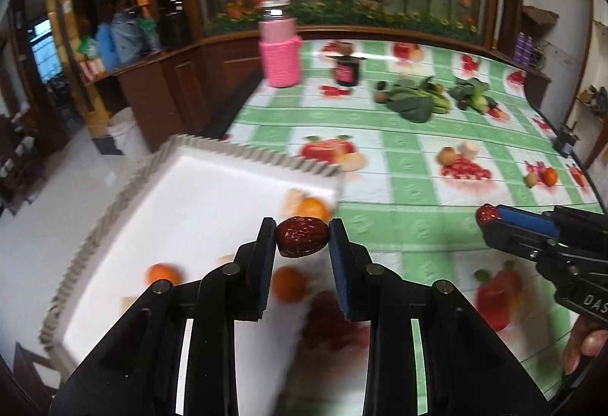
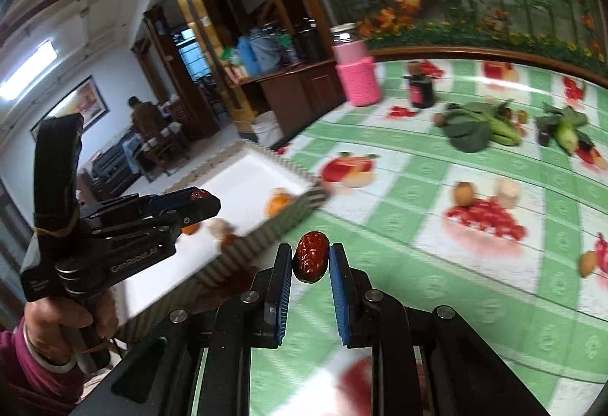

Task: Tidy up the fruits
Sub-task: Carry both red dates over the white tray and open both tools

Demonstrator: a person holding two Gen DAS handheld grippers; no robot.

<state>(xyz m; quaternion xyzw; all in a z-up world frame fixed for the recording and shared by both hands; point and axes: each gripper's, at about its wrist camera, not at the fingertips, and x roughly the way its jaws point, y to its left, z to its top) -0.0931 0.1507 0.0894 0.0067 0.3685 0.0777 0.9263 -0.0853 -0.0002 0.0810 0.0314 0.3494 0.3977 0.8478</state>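
A table (image 1: 380, 135) under a green-and-white checked cloth printed with fruit stood before a flowered mural, with dark wooden cabinets to the left. At the table's left edge sat a white tray (image 1: 212, 188) with a corrugated rim, holding several small oranges (image 1: 312, 208) and some pale pieces too blurred to name.

The left gripper (image 1: 302, 237) hung over the tray's near right part, its jaws closed on a wrinkled red date (image 1: 302, 236) pinched crosswise between the blue pads. The right wrist view showed this same gripper (image 2: 197, 196) from the side, above the tray (image 2: 243, 180), the date (image 2: 197, 195) just visible at its tip.

The right gripper (image 2: 311, 262) was over the cloth just right of the tray, its jaws gripping a second date (image 2: 311, 261) held upright. In the left wrist view that gripper (image 1: 490, 216) came in from the right edge with the second date (image 1: 487, 214) at its tip, near the left gripper but apart from it.

Farther back on the table stood a pink bottle (image 1: 280, 51) with a metal cap and a small dark jar (image 1: 347, 70), beside them leafy greens (image 1: 414, 100) with a few small brown fruits (image 1: 380, 96). Loose fruits lay mid-table: a brown one (image 1: 447, 154) beside a pale chunk (image 1: 470, 149), and farther right an orange (image 1: 549, 176) touching a yellowish fruit (image 1: 531, 179).
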